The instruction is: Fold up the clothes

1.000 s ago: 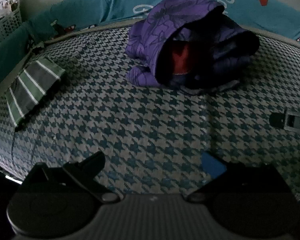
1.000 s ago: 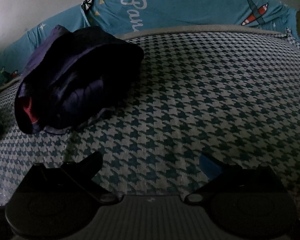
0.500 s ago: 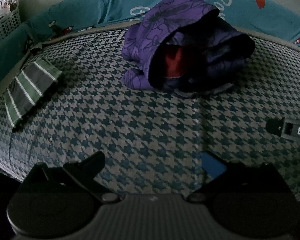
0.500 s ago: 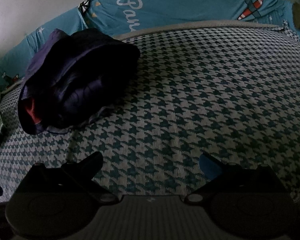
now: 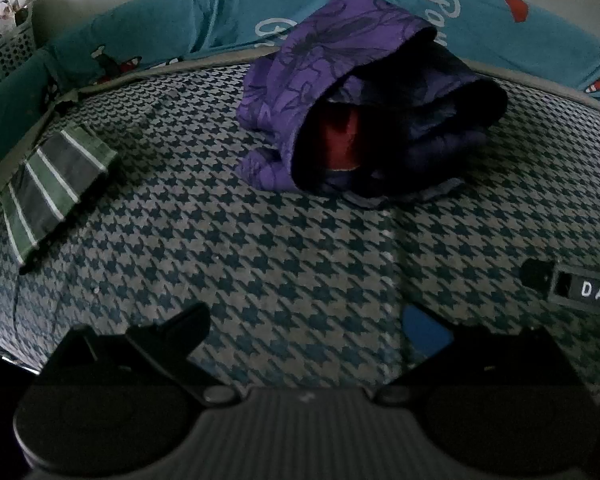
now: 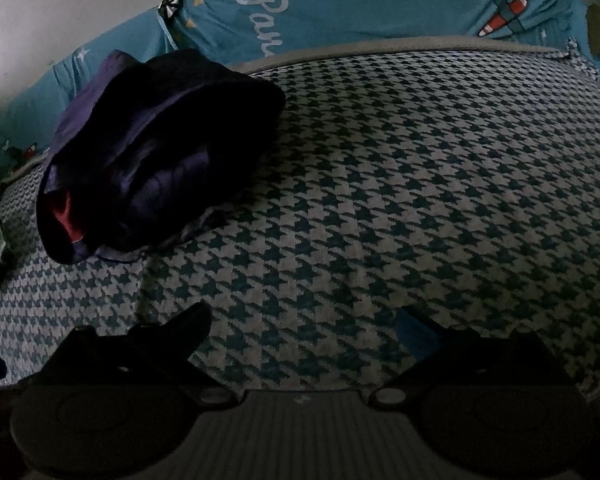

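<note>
Over the houndstooth bed (image 5: 260, 240), both grippers, left gripper (image 5: 306, 330) and right gripper (image 6: 302, 328), hover with fingers spread, empty. Purple clothes pile (image 5: 360, 100) sits near the far edge; striped garment (image 5: 56, 184) at the left edge.

Home bedroom, likely a child's; bed surface covered in a teal-and-white houndstooth sheet (image 6: 400, 200); teal padded bumper (image 6: 380, 12) runs along the far edge, printed with cartoon airplanes, stars and cursive lettering; plain pale wall (image 6: 60, 12) behind it; white perforated plastic basket (image 5: 8, 52) at far left; heap of purple clothes (image 5: 340, 92) and 1 folded green striped garment (image 5: 56, 184) lie on the sheet; dim indoor light.
</note>
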`<state>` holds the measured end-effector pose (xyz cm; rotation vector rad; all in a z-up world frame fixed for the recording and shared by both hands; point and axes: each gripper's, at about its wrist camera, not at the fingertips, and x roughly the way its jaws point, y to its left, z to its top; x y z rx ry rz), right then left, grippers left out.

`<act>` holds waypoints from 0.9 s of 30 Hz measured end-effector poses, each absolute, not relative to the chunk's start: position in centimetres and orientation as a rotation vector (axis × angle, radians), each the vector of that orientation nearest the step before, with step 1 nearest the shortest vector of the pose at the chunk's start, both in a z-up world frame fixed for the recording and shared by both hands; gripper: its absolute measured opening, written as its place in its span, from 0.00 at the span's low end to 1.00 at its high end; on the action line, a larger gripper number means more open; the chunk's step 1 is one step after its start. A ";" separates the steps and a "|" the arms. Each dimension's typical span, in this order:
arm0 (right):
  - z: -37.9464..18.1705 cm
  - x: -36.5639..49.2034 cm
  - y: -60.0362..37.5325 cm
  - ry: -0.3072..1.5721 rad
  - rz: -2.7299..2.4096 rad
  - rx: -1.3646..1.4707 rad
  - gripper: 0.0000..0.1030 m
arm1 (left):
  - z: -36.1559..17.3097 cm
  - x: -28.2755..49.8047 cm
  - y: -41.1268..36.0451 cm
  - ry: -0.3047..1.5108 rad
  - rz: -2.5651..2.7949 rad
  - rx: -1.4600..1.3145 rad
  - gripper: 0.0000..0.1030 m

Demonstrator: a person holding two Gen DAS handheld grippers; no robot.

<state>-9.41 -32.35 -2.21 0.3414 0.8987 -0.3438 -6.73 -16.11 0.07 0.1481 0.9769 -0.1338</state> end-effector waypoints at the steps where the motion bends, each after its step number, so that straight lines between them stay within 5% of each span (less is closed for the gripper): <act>1: -2.2 -9.4 -32.4 0.900 -0.345 0.341 0.97 | 0.1 -6.6 -16.1 0.976 -0.132 0.145 1.00; 27: -2.6 -8.8 -32.2 0.925 -0.369 0.314 0.89 | 1.5 -4.2 -16.9 0.946 -0.119 0.123 1.00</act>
